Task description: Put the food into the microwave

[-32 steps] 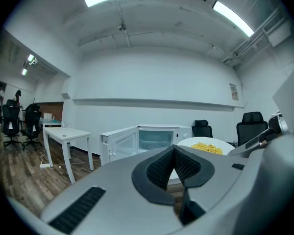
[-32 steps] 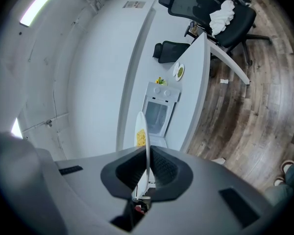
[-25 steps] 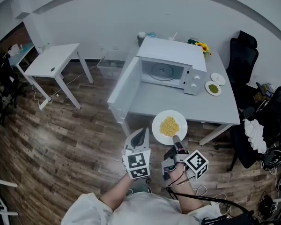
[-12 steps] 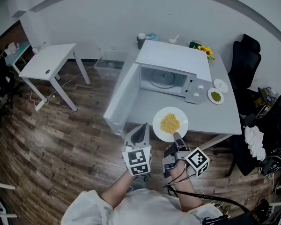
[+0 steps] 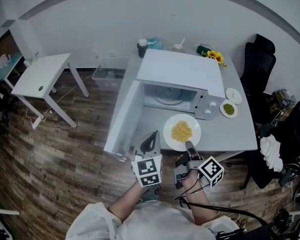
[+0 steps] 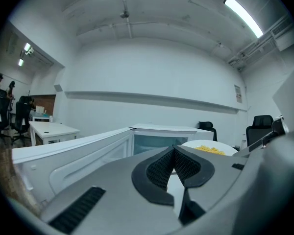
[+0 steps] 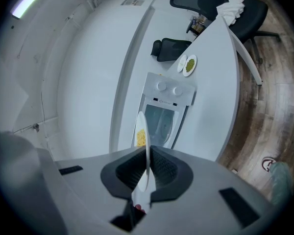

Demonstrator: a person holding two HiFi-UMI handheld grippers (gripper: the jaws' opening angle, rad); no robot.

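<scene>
A white plate of yellow noodles (image 5: 182, 132) hangs level over the grey table's (image 5: 233, 132) near edge, in front of the white microwave (image 5: 181, 70). The microwave's door (image 5: 122, 118) is swung wide open to the left, and the glass turntable shows inside. My right gripper (image 5: 189, 146) is shut on the plate's near rim. In the right gripper view the plate (image 7: 141, 129) is edge-on, pinched between the pads of that gripper (image 7: 147, 153). My left gripper (image 5: 150, 141) is beside the plate, near the door's end, its pads together on nothing. In the left gripper view the gripper (image 6: 174, 151) faces the cavity (image 6: 159, 142).
Two small dishes, one with green food (image 5: 228, 109), lie right of the microwave. Sunflowers (image 5: 215, 57) and cups (image 5: 142, 47) stand behind it. A white side table (image 5: 37, 77) is at the left, black chairs (image 5: 260, 59) at the right. The floor is wood.
Both grippers and the plate have moved forward toward the microwave. The plate now hangs over the table's near edge, closer to the open cavity. Both grips are unchanged.
</scene>
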